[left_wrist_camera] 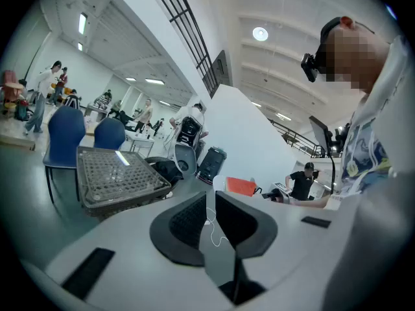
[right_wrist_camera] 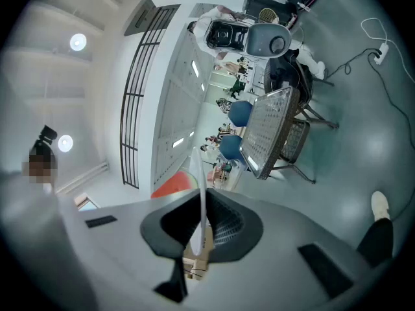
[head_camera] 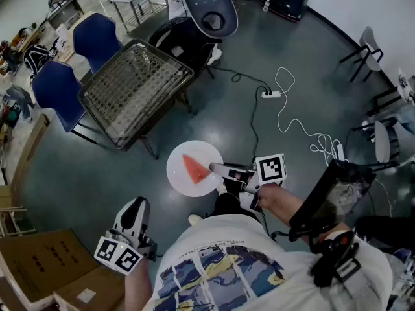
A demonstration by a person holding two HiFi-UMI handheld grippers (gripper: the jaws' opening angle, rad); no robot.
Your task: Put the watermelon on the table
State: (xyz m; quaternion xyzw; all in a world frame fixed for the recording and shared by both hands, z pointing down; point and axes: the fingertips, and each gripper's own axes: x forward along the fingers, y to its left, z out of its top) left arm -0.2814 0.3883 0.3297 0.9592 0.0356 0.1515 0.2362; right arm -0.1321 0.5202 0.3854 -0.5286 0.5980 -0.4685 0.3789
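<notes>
Red watermelon wedge (head_camera: pixel 195 168) flat on the white plate (head_camera: pixel 176 173), up in the air over the grey floor and not yet on the table (head_camera: pixel 136 86). Well apart from that table too: wire-grid top up and to the left in the head view, open floor between. Riding on a plate rather than pinched directly, probably to spare the soft flesh a squeeze. Plate held about level, by the look of it so the slice cannot slide off.

Out to the rim now. Right gripper (head_camera: pixel 216 169) clamped on the plate's near edge, jaws almost together with only the thin rim between the pads. Same story in the right gripper view: plate (right_wrist_camera: pixel 198 173) seen edge-on as a pale sliver running between the two black pads, orange-red of the wedge (right_wrist_camera: pixel 172 185) peeking out just to its left. Gripping from the side, gripper roughly level, which suits a flat carry.

Over to the left gripper (head_camera: pixel 134 207), down low at the person's left side, well apart from the plate and tipped a little downward. Jaws a narrow gap apart, nothing between them, only floor and a white cable (left_wrist_camera: pixel 211 230) showing through. No share in the load, then.

One-sided hold on a loaded plate: a risk of sagging or tipping on the way across, so a slow, level carry called for.
</notes>
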